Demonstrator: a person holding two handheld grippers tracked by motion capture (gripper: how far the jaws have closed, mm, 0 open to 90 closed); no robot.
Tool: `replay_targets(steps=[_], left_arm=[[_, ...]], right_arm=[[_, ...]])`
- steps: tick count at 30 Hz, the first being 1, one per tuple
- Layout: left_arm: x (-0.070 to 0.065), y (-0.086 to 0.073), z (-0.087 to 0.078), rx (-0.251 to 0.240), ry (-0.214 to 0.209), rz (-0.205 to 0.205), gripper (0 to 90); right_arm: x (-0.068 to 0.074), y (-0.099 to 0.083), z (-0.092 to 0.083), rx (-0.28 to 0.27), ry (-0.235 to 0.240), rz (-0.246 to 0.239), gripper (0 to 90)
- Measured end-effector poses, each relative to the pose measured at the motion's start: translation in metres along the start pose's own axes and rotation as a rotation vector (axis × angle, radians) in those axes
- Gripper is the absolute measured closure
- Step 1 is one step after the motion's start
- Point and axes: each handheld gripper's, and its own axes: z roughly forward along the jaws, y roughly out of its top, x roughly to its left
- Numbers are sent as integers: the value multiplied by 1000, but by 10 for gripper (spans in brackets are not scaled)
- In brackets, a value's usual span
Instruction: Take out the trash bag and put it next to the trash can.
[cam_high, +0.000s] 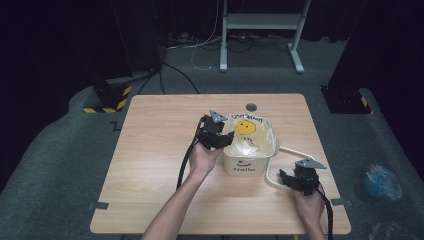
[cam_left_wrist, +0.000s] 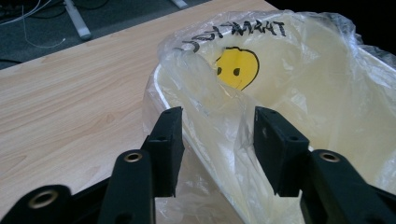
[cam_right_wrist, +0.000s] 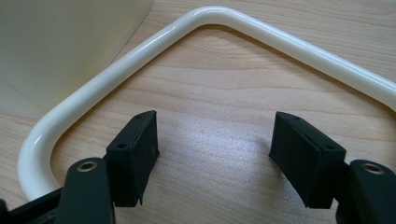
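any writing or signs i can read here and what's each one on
"Hello", under a small smile mark, on the front wall of the white bin.
Black lettering along the top of the plastic bag, above its yellow smiley face: it shows upside down and creased, too distorted to read for certain.
More small dark print below the smiley in the high view: too small to read.

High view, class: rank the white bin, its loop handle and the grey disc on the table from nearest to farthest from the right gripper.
Measured from the right gripper:
1. Loop handle, lying on the table right beside the gripper.
2. White bin, to its upper left, lined with a plastic bag.
3. Grey disc, near the table's far edge, behind the bin.
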Motion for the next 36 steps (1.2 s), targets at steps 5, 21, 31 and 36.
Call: replay_targets(steps=[5, 21, 31, 36], left_arm=[[0, 0, 2, 12, 26, 3, 615], [4, 1, -4, -9, 48, -9, 892], [5, 5, -8, -38, 2, -25, 898], [5, 9, -13, -61, -12, -13, 898]], right_arm=[[0, 0, 0, -2, 0, 1, 317], [0, 0, 0, -2, 0, 1, 317], [0, 0, 0, -1, 1, 1, 315], [0, 0, 0, -1, 2, 1, 312]])
